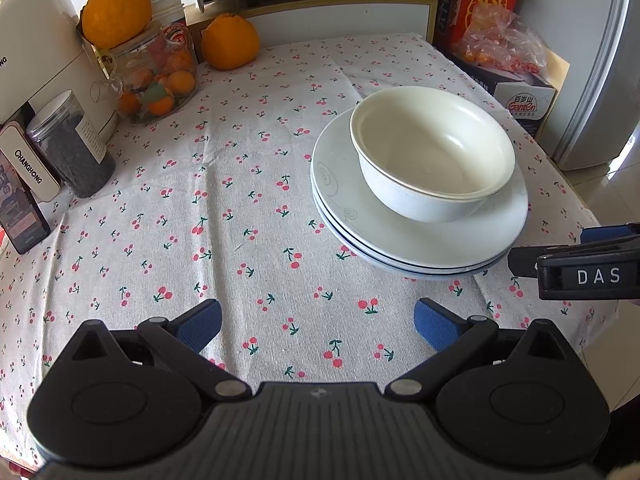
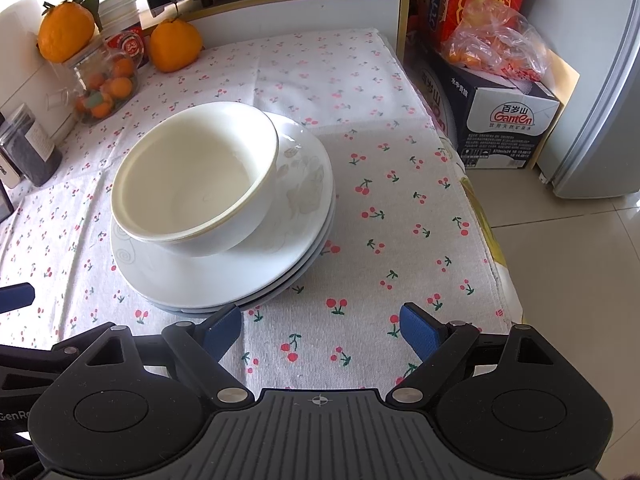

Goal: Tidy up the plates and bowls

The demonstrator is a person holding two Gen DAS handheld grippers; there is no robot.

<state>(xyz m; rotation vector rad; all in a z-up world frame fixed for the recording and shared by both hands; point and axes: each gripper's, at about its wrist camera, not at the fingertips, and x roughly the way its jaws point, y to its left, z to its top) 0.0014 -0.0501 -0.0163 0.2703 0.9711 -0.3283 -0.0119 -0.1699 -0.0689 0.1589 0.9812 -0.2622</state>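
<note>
Both my grippers, left (image 1: 318, 322) and right (image 2: 322, 330), are spread wide, holding nothing. Bowls (image 2: 192, 176) sit off-centre on the plates (image 2: 224, 280); I'd judge a nudge could topple them.

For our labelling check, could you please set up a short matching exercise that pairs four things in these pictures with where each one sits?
Things:
1. bowls
2. plates
3. glass jar
4. large orange

Places:
A. on top of the glass jar
B. directly on the cherry-print tablecloth, mid-table
C. nested on the plates
D. at the table's far left, holding small oranges

Pairs: 1-C, 2-B, 3-D, 4-A
</note>
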